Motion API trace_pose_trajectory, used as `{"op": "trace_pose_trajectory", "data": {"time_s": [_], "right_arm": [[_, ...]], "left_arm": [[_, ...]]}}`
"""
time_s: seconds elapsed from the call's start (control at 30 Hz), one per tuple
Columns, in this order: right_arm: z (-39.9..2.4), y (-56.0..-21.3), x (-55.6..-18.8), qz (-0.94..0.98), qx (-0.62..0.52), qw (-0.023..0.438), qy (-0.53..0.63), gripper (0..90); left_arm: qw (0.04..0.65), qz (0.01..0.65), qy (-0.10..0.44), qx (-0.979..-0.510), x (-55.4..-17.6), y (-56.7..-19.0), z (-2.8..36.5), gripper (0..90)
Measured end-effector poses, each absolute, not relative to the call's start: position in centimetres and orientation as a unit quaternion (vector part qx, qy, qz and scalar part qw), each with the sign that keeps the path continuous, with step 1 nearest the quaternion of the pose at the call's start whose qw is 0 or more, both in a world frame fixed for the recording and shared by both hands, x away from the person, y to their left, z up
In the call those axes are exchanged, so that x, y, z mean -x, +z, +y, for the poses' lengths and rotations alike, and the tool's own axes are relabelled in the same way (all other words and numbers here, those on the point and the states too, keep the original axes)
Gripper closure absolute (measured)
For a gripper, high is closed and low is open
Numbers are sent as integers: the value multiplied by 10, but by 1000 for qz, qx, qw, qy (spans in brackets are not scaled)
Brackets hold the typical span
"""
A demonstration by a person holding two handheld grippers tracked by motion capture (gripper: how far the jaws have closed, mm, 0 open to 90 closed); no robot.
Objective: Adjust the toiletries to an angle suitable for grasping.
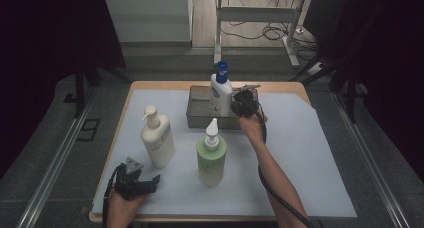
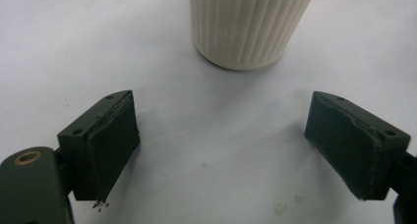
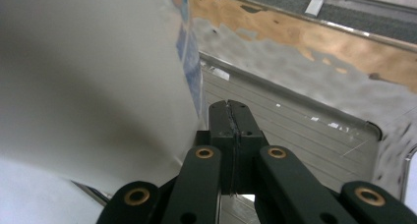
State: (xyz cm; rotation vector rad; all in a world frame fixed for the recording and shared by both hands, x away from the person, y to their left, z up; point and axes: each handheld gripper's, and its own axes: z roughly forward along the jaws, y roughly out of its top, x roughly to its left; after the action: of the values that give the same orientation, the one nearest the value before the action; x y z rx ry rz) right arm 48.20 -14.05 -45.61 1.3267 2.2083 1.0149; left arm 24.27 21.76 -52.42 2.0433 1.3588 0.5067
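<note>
A white bottle with a blue pump (image 1: 220, 90) stands upright in a metal tray (image 1: 197, 113) at the back of the table. My right gripper (image 1: 243, 102) hangs over the tray just right of that bottle. In the right gripper view its jaws (image 3: 231, 108) are pressed together with nothing between them, and the white bottle (image 3: 88, 76) looms close on their left; contact cannot be told. My left gripper (image 1: 150, 183) rests near the front left edge, open and empty (image 2: 221, 135). It points at the ribbed cream pump bottle (image 2: 248, 22), which stands a short way off.
The cream bottle (image 1: 157, 140) stands left of centre and a green pump bottle (image 1: 211, 158) stands in the middle, both upright on the pale mat (image 1: 310, 158). The tray floor (image 3: 295, 130) lies bare right of the white bottle. Cables trail from both grippers.
</note>
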Motion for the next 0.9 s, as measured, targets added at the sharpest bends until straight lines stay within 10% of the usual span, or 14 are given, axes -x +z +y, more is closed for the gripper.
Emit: {"op": "trace_pose_trajectory", "data": {"time_s": [0.9], "right_arm": [[-123,-465,-482,797,-462,170,350,895]], "left_arm": [[313,515,191,-775,-243,-524,218,123]]}}
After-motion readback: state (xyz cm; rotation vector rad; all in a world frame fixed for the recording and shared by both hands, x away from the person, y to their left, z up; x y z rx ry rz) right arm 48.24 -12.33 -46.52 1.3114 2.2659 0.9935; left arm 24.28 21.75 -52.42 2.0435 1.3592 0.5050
